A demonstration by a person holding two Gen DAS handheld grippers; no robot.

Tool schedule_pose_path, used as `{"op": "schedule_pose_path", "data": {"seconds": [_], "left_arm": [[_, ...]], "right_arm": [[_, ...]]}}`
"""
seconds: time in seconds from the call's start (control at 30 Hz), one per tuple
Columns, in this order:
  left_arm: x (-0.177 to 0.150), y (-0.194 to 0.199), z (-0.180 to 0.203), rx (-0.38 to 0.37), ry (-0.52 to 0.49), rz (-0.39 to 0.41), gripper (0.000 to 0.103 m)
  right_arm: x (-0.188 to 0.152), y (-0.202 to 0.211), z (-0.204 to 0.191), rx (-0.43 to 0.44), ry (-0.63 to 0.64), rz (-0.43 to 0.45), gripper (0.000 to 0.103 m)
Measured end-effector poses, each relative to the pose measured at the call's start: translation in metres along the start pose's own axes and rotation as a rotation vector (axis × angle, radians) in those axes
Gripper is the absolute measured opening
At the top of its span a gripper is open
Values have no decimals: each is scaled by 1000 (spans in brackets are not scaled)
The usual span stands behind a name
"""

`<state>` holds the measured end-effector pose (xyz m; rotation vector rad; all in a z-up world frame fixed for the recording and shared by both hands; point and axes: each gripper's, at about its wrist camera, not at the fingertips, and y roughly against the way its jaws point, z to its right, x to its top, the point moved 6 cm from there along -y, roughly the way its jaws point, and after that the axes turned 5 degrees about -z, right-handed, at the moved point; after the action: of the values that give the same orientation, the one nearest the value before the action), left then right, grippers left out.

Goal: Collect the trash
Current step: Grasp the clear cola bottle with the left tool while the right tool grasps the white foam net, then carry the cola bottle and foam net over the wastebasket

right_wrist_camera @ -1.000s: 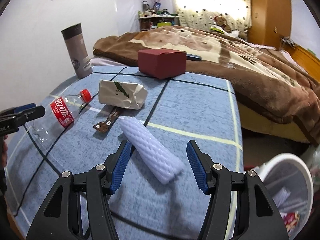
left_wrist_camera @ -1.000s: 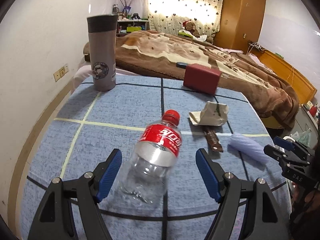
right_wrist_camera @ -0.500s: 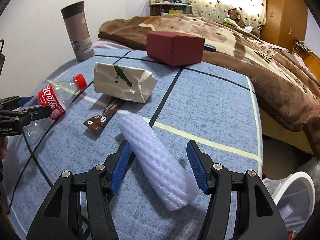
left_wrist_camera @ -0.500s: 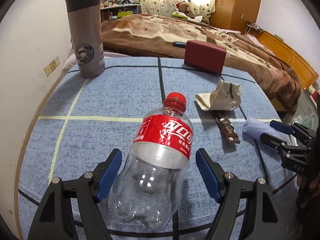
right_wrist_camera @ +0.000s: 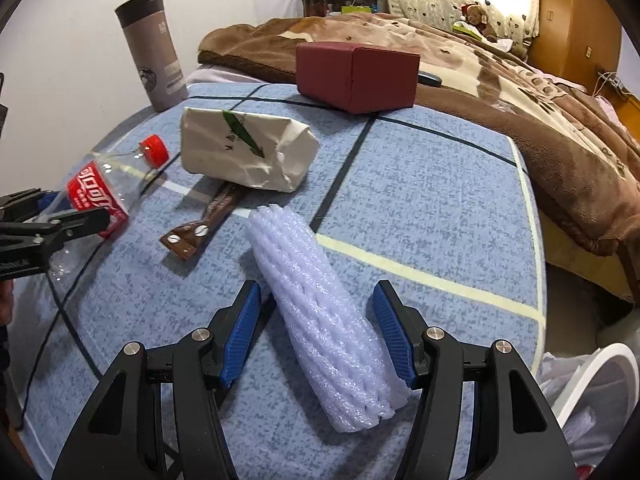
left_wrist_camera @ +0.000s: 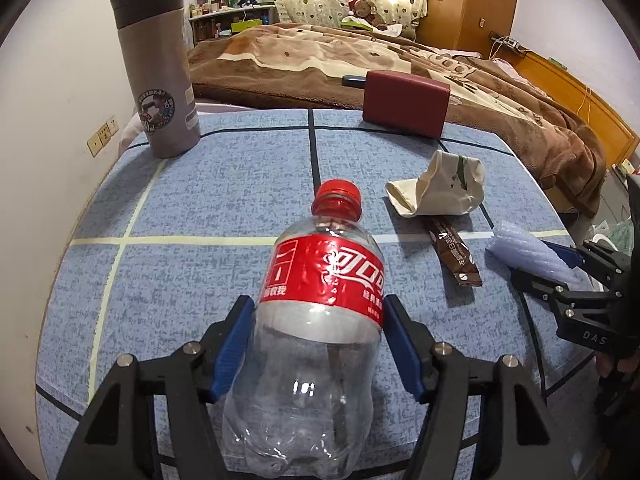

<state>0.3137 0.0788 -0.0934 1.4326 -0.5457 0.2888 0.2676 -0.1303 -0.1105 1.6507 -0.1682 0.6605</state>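
Observation:
A clear plastic bottle (left_wrist_camera: 320,264) with a red label and cap lies on the blue table cloth (left_wrist_camera: 224,184). My left gripper (left_wrist_camera: 317,304) straddles its body; the jaws are closing and both blue pads meet the bottle's sides. A white foam net roll (right_wrist_camera: 320,312) lies between the fingers of my right gripper (right_wrist_camera: 317,286), whose jaws are closing slightly, with a gap still showing at the left pad. A crumpled cream paper bag (right_wrist_camera: 244,152) and a brown sachet (right_wrist_camera: 200,228) lie between the two grippers.
A grey tumbler (left_wrist_camera: 156,68) stands at the table's far left and a dark red box (left_wrist_camera: 404,100) at its far edge. A bed with a brown blanket (left_wrist_camera: 400,52) lies beyond. A white bin (right_wrist_camera: 600,392) with a liner sits below the table's right edge.
Both grippers moved forward and down over their items. The left jaws narrowed until the pads reached the bottle. The right jaws narrowed only slightly around the foam roll.

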Motion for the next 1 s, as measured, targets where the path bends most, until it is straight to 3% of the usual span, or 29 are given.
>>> {"op": "schedule_pose_path", "data": {"seconds": [0.1,0.2,1.0], "left_arm": [[0,1,2,-6,7,4,67],[-2,2,3,-2,10,8,67],[-25,48,34,-51,22,86,67]], "right_arm": [[0,0,-1,-5,1,6,40],[0,1,-1,-2,-5,8,30],[-17,39,-4,29,-110,97,27]]}}
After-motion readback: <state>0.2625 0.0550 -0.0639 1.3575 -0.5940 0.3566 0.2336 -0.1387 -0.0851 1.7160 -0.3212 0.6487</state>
